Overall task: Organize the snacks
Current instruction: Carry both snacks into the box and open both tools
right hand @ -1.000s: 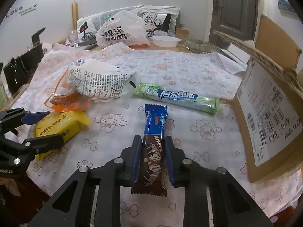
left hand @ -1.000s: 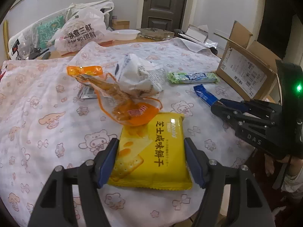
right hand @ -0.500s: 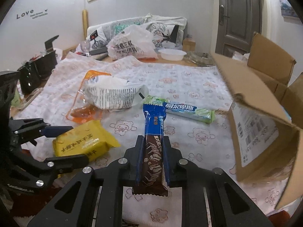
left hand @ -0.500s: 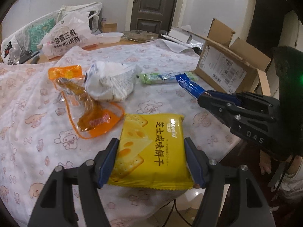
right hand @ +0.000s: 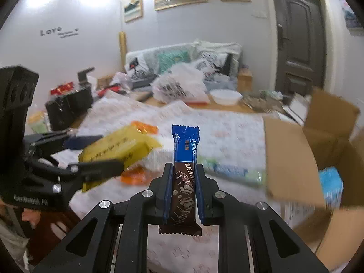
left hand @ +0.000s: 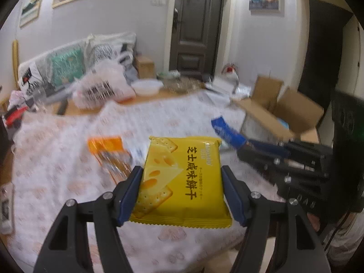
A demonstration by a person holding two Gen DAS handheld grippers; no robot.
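My left gripper [left hand: 182,177] is shut on a yellow cheese cracker pack [left hand: 182,177] and holds it in the air above the table; the pack also shows in the right wrist view [right hand: 118,146]. My right gripper [right hand: 183,175] is shut on a blue and brown chocolate bar [right hand: 184,159], lifted above the table, also seen in the left wrist view [left hand: 227,133]. An open cardboard box [right hand: 318,159] stands to the right, with a light blue packet [right hand: 331,186] inside. An orange snack bag [left hand: 109,152] and a green candy roll [right hand: 232,170] lie on the tablecloth.
A table with a white patterned cloth [left hand: 68,159] lies below both grippers. White plastic bags [right hand: 177,88] and a white bowl [right hand: 225,96] sit at the far edge. A black holder [right hand: 68,104] stands at the left. A dark door [left hand: 195,31] is behind.
Both grippers have risen and tilted up with their snacks, well above the table. The box's inside now shows in the right wrist view.
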